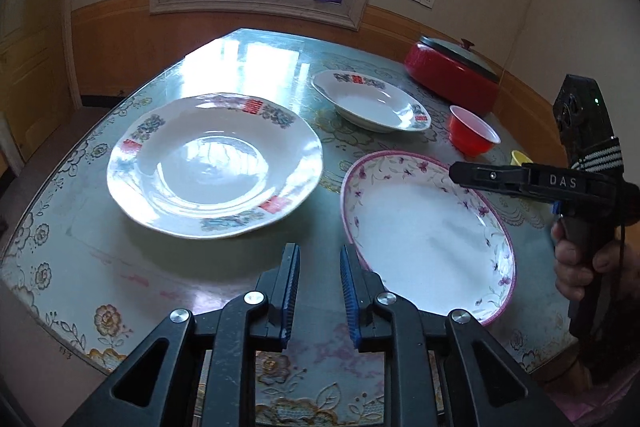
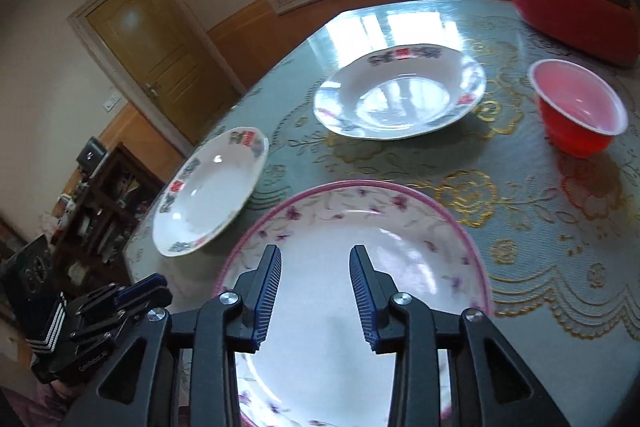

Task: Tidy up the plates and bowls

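Both claws are empty right now: the left gripper (image 1: 319,269) hangs over the near edge of the table (image 1: 132,267) with its blue pads (image 1: 294,283) only a narrow gap apart and nothing between them, and the right gripper (image 2: 314,269) hovers over the pink-rimmed plate (image 2: 420,227) with its jaws parted wider, also gripping nothing. From the left wrist view you can see a hand (image 1: 576,263) wrapped around the right gripper's handle. Biggest thing on the table is the red pot (image 1: 448,71) with its lid on, sitting at the far right edge. Next is the pink-rimmed plate (image 1: 424,231) with little purple flowers, lying flat at the near right edge. To its left, close to the left edge, sits a white plate (image 1: 212,163) with red and blue-grey rim decoration. A second white plate (image 1: 368,103) in the same pattern is farther back, toward the middle, near the pot. Then the small red bowl (image 1: 472,131) with a white rim, between the pot and the pink-rimmed plate. Just right of it peeks a small yellow thing (image 1: 520,157), mostly hidden.
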